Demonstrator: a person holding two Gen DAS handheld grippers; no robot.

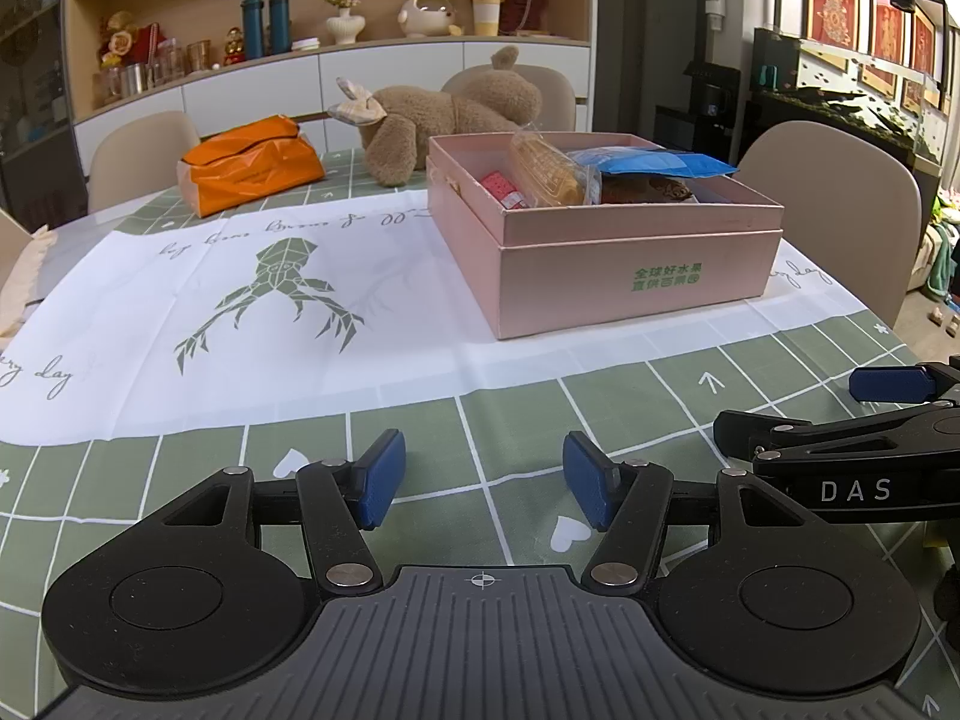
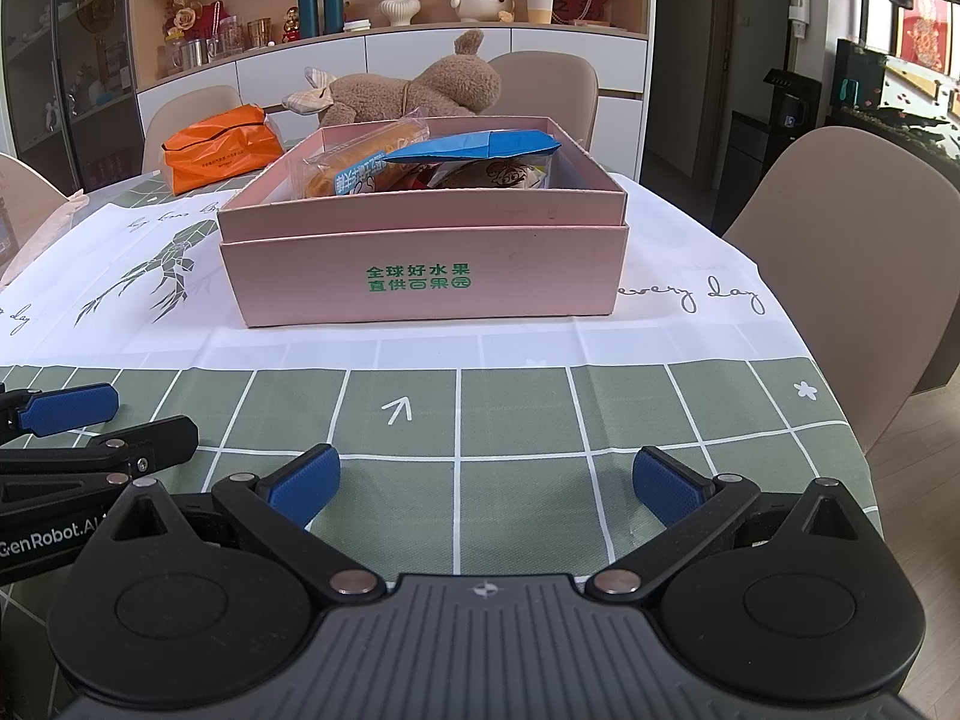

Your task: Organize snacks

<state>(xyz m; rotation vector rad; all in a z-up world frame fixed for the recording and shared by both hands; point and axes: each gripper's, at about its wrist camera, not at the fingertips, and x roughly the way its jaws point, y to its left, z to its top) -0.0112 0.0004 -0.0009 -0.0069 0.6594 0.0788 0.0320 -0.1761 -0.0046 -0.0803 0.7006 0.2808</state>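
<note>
A pink cardboard box (image 1: pixel 636 267) (image 2: pixel 420 276) with green print stands on the table ahead of both grippers. It holds several snack packets, among them a blue packet (image 1: pixel 666 165) (image 2: pixel 480 147), a clear-wrapped yellow cake (image 1: pixel 549 171) (image 2: pixel 360 156) and a small red packet (image 1: pixel 504 189). My left gripper (image 1: pixel 483 483) is open and empty, low over the green checked cloth, in front and left of the box. My right gripper (image 2: pixel 486 483) is open and empty, straight in front of the box. Each gripper shows at the edge of the other's view.
An orange bag (image 1: pixel 252 165) (image 2: pixel 219 147) and a brown plush toy (image 1: pixel 444 114) (image 2: pixel 420 87) lie at the table's far side. Beige chairs (image 1: pixel 840 204) (image 2: pixel 852 252) stand around the table. The table edge drops off at the right (image 2: pixel 864 480).
</note>
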